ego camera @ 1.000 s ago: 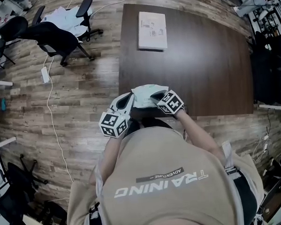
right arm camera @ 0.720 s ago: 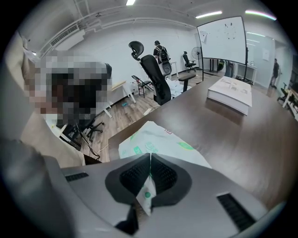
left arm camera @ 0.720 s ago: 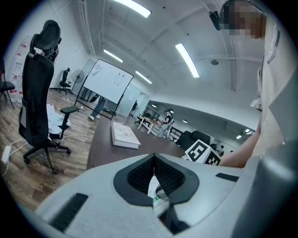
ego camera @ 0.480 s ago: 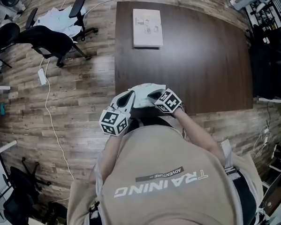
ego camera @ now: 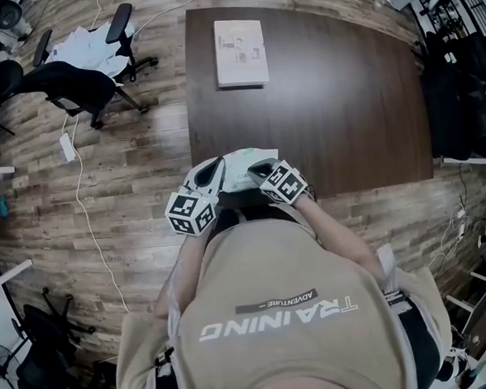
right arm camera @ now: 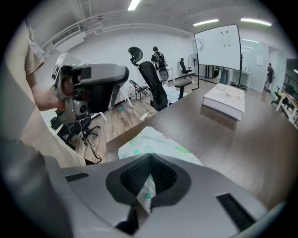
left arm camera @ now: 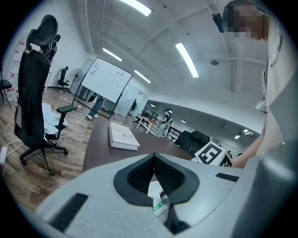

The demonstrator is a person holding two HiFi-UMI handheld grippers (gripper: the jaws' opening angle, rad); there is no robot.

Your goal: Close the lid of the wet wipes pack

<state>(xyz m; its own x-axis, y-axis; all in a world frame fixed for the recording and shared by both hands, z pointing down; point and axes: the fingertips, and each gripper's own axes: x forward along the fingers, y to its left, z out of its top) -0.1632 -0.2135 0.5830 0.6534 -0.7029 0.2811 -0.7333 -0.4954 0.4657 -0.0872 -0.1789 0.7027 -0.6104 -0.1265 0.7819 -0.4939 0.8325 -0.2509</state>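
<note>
While pinched at both ends, wet wipes pack (ego camera: 240, 164): held just over the near edge of the bench (ego camera: 344, 103).
Left hand-held gripper (left arm camera: 154, 160): jaws closed on the pack's thin film edge.
Right hand-held gripper (right arm camera: 150, 159): likewise clamped on the opposite edge.
Lid: not visible in any view.
Risk: film may slip or crumple; freeing one gripper for the lid could let the pack sag.
Change: grip and pose unchanged; head view shifted, so everything sits further left.

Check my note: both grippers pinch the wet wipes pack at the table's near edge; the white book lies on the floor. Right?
Not the floor: the head view shows the white book on the table, near its far edge. The left gripper and right gripper do pinch the wet wipes pack.
</note>
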